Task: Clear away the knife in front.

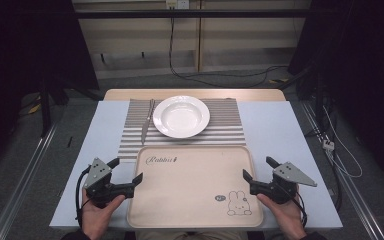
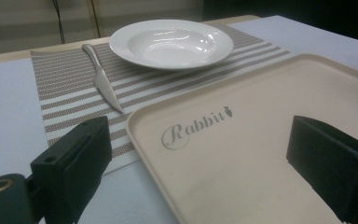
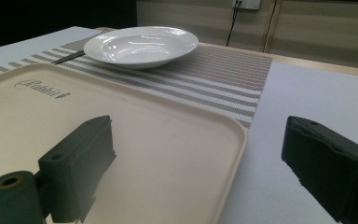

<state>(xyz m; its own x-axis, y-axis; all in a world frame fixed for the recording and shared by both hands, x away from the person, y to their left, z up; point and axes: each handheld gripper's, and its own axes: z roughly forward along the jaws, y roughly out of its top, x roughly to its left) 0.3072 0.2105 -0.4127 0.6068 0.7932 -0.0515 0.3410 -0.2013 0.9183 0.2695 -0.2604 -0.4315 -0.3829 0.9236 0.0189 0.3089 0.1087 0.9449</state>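
Both grippers released, jaws wide — left gripper (image 1: 128, 171) at tray (image 1: 195, 220) left edge, right gripper (image 1: 258, 169) at right edge. Plate (image 1: 181, 116) on mat (image 1: 225, 125), far side of desk (image 1: 275, 125). Knife (image 1: 146, 122) lies lengthwise away, nearer left gripper.

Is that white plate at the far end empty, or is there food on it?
Empty. The plate shows a bare, glossy white bowl with nothing in it; the knife lies beside it on the mat.

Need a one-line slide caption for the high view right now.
Two open grippers, left and right, flank an empty beige tray; behind it, a white plate and knife sit on a striped placemat.
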